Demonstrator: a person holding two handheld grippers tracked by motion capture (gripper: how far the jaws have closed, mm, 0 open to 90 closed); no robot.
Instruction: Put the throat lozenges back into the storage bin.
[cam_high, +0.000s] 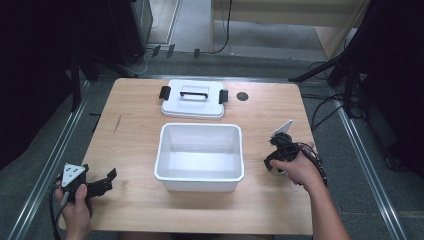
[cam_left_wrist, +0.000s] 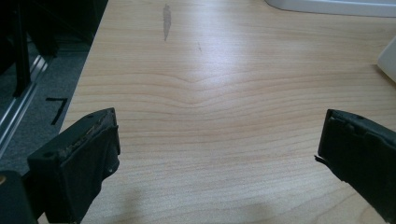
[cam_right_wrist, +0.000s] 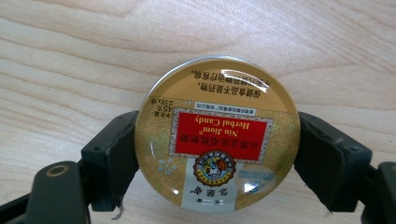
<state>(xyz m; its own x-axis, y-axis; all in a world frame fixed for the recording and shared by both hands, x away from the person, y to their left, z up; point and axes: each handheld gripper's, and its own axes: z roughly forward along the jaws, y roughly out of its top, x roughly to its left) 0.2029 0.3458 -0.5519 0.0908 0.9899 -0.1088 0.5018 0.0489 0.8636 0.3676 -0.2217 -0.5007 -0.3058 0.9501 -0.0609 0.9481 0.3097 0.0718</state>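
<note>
A round herbal candy tin (cam_right_wrist: 217, 133) (gold lid, red label) is pinched between the jaws of the right hand-held gripper (cam_right_wrist: 217, 154), low over the wooden bench (cam_high: 130, 150) at its right side, just beside an open white plastic bin (cam_high: 199, 156). The left hand-held gripper (cam_left_wrist: 217, 149) is held with its jaws spread wide over bare wood near the bench's front left corner, touching nothing. The bin's white lid (cam_high: 192, 99) with black latches is laid flat behind the bin.
</note>
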